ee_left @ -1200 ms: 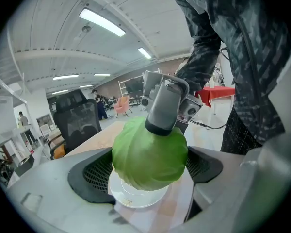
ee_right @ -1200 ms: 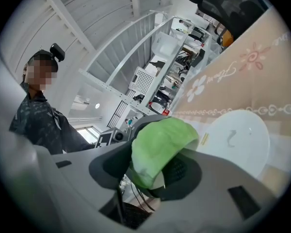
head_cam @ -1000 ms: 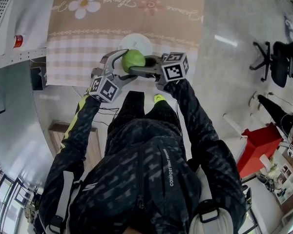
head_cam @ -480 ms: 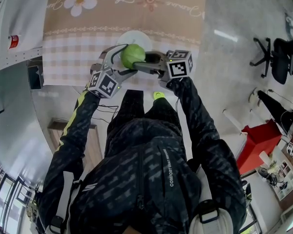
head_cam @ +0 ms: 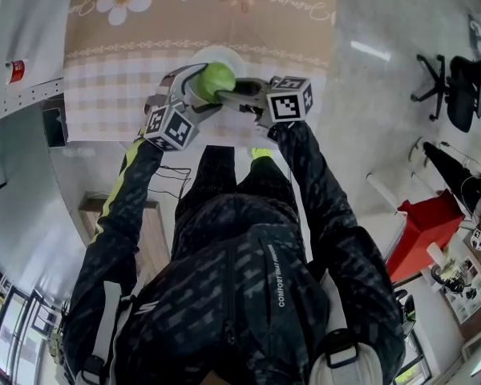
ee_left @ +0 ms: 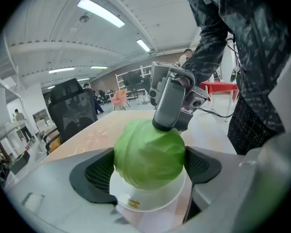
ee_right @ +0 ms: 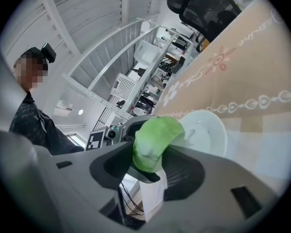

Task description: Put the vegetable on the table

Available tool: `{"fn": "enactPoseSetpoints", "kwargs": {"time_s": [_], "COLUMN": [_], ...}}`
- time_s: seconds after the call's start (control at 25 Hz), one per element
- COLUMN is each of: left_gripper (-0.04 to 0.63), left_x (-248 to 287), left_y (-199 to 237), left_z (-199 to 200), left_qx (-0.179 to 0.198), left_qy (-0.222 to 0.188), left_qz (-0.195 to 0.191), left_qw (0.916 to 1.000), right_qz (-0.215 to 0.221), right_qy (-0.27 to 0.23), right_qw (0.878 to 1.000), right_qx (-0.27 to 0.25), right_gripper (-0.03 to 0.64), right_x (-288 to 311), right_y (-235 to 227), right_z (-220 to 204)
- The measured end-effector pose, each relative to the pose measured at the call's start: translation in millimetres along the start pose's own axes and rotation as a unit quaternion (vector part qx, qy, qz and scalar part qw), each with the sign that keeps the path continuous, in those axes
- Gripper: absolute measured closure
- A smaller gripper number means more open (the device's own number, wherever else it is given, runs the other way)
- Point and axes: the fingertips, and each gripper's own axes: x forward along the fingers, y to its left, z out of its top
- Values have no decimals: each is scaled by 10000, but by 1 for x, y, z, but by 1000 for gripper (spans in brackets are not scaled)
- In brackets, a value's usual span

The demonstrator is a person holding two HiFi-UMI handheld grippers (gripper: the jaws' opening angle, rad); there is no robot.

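A round green cabbage [head_cam: 216, 79] hangs just above a white plate [head_cam: 227, 53] at the near edge of the table, which has a beige flowered cloth [head_cam: 136, 46]. My left gripper [head_cam: 200, 88] is shut on the cabbage [ee_left: 149, 154], a black pad on each side, with the plate [ee_left: 150, 200] right beneath. My right gripper [head_cam: 229, 93] reaches in from the right. Its jaws are closing with the cabbage [ee_right: 155, 142] between them, and one of its fingers [ee_left: 169, 101] lies on the cabbage's top. In the right gripper view the plate [ee_right: 208, 130] lies beyond the jaws.
A red-capped can [head_cam: 14, 70] stands on a grey surface left of the table. On the floor to the right are a black office chair [head_cam: 449, 95] and a red stand [head_cam: 421, 239]. The person's legs stand close to the table's near edge.
Both grippers and the cabbage have shifted slightly farther over the plate. The right gripper's fingers now sit tighter against the cabbage.
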Motion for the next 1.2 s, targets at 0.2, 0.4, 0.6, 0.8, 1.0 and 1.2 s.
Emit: {"fn": "enactPoseSetpoints", "kwargs": {"time_s": [0.2,0.4,0.6,0.8,1.0,1.2], "left_gripper": [160,163,167,192,190,190], "left_x": [4,1,-1,-2,-6,0], "left_y": [4,10,12,17,19,15], "left_z": [-7,-10,-11,-6,-6,-2], "left_qx": [-76,-160,61,201,314,357], "left_qy": [96,145,324,369,351,310], "left_qz": [-74,-102,-34,59,109,133], "left_qw": [9999,9997,9995,9991,9988,9988], "right_qz": [-133,-81,-54,-59,-50,76], "right_qy": [65,74,77,-134,-71,-76], "right_qw": [9999,9999,9999,9995,9994,9992], "right_qx": [-53,78,140,268,322,395], "right_gripper": [451,449,448,449,448,448], "right_x": [4,11,14,11,13,5], "right_y": [-6,-9,-10,-13,-12,-16], "right_z": [3,7,9,18,18,15]}}
